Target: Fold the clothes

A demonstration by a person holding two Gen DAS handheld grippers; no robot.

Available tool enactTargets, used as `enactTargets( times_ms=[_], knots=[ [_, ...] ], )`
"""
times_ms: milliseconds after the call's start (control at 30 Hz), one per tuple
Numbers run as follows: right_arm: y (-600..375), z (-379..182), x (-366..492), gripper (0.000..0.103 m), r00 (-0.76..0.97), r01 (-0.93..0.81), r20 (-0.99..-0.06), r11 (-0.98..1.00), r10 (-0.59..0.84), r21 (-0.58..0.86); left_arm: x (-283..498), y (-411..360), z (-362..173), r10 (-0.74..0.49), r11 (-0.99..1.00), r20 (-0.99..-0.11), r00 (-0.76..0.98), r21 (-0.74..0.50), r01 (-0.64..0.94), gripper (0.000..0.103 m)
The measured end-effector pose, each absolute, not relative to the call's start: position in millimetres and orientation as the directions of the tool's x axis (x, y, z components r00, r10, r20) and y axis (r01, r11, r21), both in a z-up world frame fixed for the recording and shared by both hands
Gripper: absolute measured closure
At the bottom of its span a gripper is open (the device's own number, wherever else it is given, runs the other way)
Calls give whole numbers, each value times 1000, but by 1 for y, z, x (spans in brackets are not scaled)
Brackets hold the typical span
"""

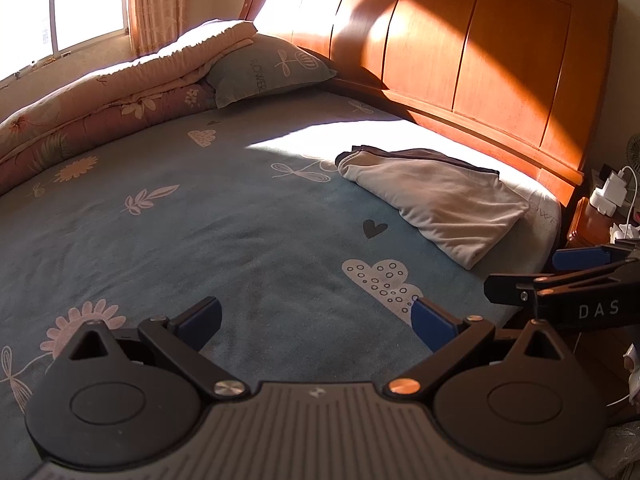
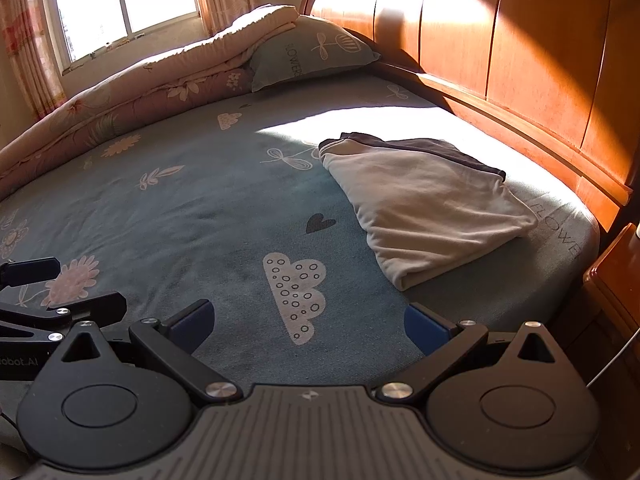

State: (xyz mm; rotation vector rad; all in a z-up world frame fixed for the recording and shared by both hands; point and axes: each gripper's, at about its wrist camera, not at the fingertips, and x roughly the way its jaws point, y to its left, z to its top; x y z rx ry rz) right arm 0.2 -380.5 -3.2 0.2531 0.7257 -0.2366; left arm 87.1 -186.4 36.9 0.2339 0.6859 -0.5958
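Observation:
A folded white garment with a dark band along its far edge (image 1: 436,200) lies on the blue patterned bed sheet (image 1: 200,240), near the headboard; it also shows in the right wrist view (image 2: 424,204). My left gripper (image 1: 316,322) is open and empty, held above the sheet well short of the garment. My right gripper (image 2: 306,322) is open and empty too, above the sheet in front of the garment. The right gripper's arm shows at the right edge of the left wrist view (image 1: 568,284), and the left gripper at the left edge of the right wrist view (image 2: 48,300).
A wooden headboard (image 1: 460,56) runs along the far right. A blue pillow (image 1: 268,68) and a rolled floral quilt (image 1: 112,96) lie at the far side by the window. A nightstand with chargers (image 1: 608,208) stands beyond the bed's right edge.

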Motion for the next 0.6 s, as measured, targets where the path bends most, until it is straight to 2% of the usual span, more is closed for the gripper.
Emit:
enactTargets(
  times_ms=[600],
  knots=[
    [-382,-5,1,0,722,298,-681,943,-122,148,85,-191,37,-433,806,-660,614,21,592,2]
  ],
)
